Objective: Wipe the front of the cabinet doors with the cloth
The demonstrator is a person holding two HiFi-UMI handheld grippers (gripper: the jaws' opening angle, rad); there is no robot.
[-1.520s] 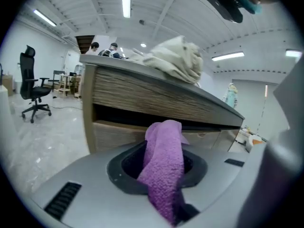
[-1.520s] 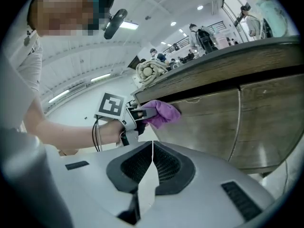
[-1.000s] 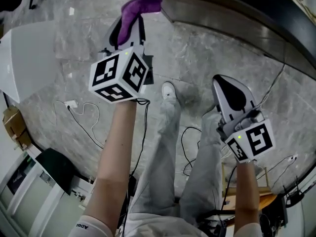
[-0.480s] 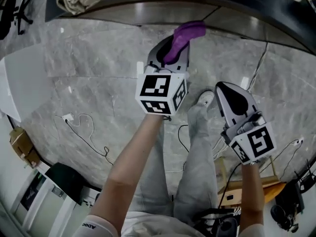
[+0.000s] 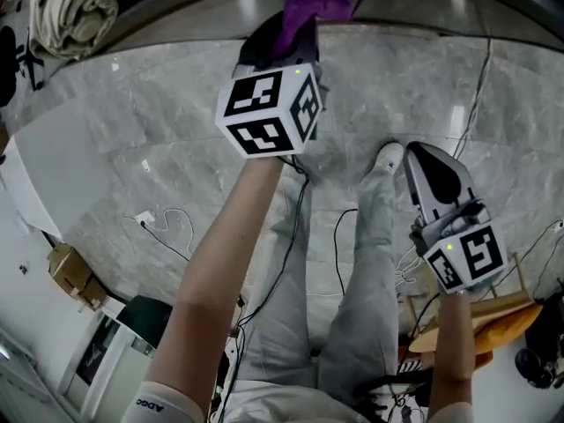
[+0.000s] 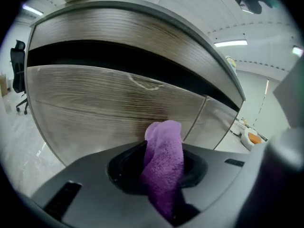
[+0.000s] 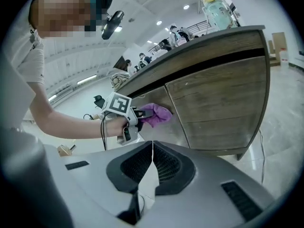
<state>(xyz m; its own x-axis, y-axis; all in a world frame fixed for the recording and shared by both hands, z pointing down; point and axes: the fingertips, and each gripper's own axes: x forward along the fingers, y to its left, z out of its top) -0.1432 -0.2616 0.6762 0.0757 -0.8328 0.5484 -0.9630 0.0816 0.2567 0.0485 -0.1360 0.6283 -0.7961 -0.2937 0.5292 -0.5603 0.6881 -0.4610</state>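
Note:
A purple cloth (image 5: 313,9) (image 6: 164,165) (image 7: 156,113) is pinched in my left gripper (image 5: 295,38) (image 7: 140,114), which holds it up against the wood-grain cabinet door (image 6: 109,113) (image 7: 156,109). The cloth's tip is at the door's face near the seam between two doors (image 6: 195,120). My right gripper (image 5: 432,179) (image 7: 152,160) hangs lower at the right, away from the cabinet, jaws shut with nothing between them.
The cabinet front (image 5: 414,7) curves along the top of the head view, with a beige bundle (image 5: 66,7) on its top at left. Cables (image 5: 163,223) trail over the grey marble floor. The person's legs and a white shoe (image 5: 388,159) stand below the grippers.
My left gripper has lifted the purple cloth up and forward to the cabinet door. The right gripper has stayed low at the right, drifting slightly.

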